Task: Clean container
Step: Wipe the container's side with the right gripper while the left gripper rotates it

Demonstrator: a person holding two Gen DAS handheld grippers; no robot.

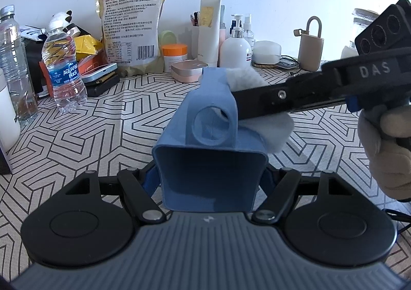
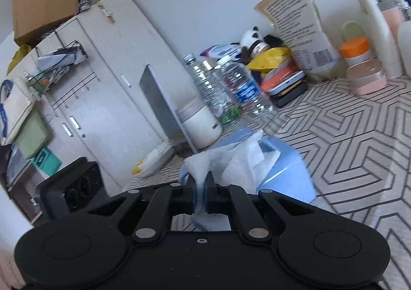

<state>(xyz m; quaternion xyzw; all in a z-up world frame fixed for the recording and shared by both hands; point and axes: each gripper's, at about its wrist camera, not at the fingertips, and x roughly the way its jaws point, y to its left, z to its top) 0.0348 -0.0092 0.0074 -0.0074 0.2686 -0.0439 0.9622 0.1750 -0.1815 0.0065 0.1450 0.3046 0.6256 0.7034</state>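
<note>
Above the patterned cloth (image 1: 108,120), near the Aquafina bottle (image 1: 64,64): left gripper (image 1: 210,182) spread wide around the blue container (image 1: 208,174), gripping its sides. Right gripper (image 2: 199,187) nearly closed, pinching a white tissue (image 2: 239,159), pressing it on the container's right flank. Long axis running away from the left camera, square end nearest. Smooth matte blue, with a round-holed handle on top.

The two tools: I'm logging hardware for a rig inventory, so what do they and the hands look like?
Left tool: black linkage arms, round black discs, silver pivots, ribbed grey housing. Right tool: same black linkage, blue pads, "DAS" lettering seen from the left view. Right hand wears a light glove.
</note>
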